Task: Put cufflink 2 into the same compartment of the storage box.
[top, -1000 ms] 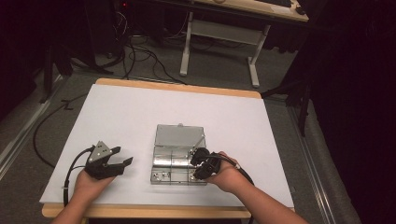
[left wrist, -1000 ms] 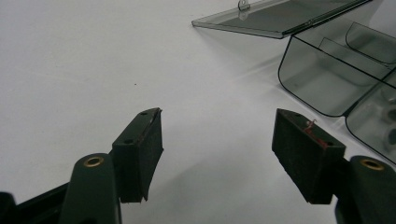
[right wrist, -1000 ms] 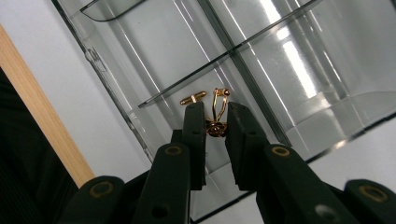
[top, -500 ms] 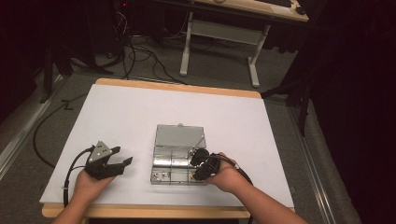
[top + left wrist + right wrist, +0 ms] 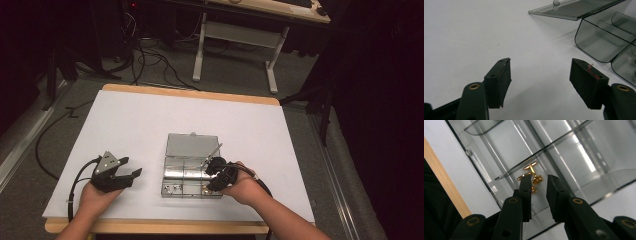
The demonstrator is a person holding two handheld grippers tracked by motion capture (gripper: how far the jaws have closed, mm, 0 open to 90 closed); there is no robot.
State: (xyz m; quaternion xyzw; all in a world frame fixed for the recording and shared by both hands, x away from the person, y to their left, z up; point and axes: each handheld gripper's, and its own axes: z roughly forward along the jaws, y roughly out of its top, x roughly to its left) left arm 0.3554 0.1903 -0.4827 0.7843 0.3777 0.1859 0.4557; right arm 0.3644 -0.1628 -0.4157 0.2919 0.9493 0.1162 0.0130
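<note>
White-topped table [image 5: 150, 125] with an open clear compartment box [image 5: 192, 170].

High view: room dim, surroundings near black; white table top [image 5: 150, 125] evenly lit from above, image soft and low in detail. Left gripper view: soft shadows under the jaws, foreground slightly blurred. Right gripper view: bright glare streaks across the clear plastic box [image 5: 564, 152].
</note>
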